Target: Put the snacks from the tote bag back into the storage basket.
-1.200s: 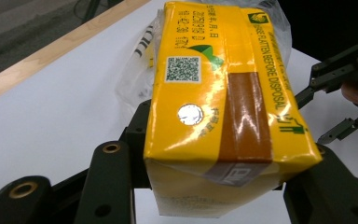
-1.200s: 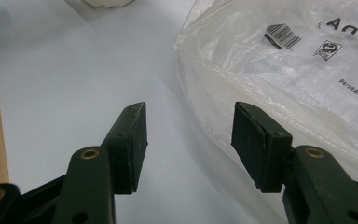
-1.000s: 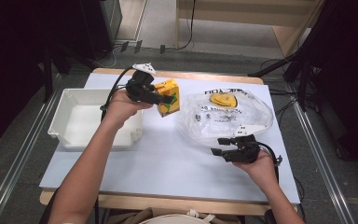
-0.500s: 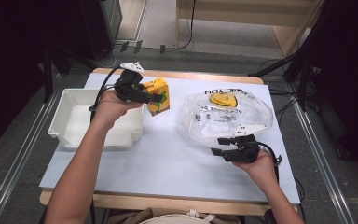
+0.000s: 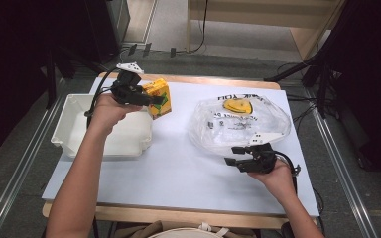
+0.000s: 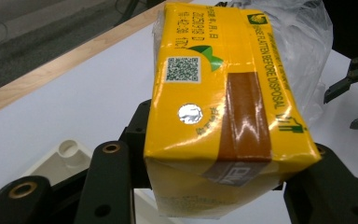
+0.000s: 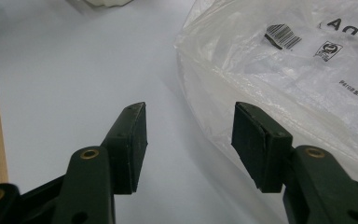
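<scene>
A yellow drink carton [image 5: 158,97] with green print and a brown stripe is clamped in my left gripper [image 5: 151,99], held in the air at the right edge of the white bin [image 5: 72,130]. Up close, the carton [image 6: 223,107] lies on its side between the black jaws, which press on both its sides. My right gripper [image 5: 232,155] rests low on the white table top, just in front of a clear plastic bag [image 5: 240,121] with black print and a yellow item inside. Its fingers [image 7: 130,140] stand apart with nothing between them; the bag [image 7: 298,70] lies just beyond its right jaw.
The white sheet [image 5: 178,168] covers a wooden table [image 5: 178,215] whose edge shows at front and back. The white bin sits at the left. Dark floor, cables and stands surround the table.
My left hand has carried the carton leftward and slightly up, from the middle of the table toward the bin's right edge. The right gripper has stayed put.
</scene>
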A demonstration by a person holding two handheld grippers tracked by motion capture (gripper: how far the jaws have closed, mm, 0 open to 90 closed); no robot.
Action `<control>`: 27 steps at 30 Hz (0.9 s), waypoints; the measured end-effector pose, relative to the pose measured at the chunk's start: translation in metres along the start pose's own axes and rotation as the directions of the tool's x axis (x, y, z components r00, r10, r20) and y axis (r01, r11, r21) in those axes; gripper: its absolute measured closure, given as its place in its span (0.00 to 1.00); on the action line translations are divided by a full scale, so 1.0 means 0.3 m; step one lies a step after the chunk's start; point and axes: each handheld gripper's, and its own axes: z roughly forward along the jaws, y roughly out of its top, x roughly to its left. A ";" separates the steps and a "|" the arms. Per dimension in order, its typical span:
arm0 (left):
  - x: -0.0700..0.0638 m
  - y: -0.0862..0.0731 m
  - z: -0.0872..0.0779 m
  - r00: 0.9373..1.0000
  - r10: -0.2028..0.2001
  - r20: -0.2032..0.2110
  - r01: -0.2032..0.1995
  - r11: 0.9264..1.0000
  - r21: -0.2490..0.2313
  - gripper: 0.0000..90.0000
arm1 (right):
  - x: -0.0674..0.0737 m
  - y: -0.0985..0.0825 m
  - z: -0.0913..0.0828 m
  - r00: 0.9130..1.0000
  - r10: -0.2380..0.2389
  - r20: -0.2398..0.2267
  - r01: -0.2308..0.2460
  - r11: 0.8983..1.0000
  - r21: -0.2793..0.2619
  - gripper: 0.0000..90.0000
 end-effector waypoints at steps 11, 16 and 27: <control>0.067 -0.029 -0.062 0.998 -0.049 -0.050 0.048 0.999 -0.024 0.57 | -0.004 0.000 -0.002 1.000 0.006 -0.008 -0.006 1.000 -0.008 0.51; 0.086 -0.041 -0.073 0.996 -0.061 -0.070 0.060 0.998 -0.019 0.57 | -0.004 -0.001 -0.001 1.000 0.006 -0.006 -0.006 1.000 -0.004 0.51; 0.121 -0.066 -0.089 0.992 -0.080 -0.102 0.080 0.997 -0.003 0.57 | -0.004 -0.001 0.001 1.000 0.003 -0.003 -0.003 1.000 -0.002 0.51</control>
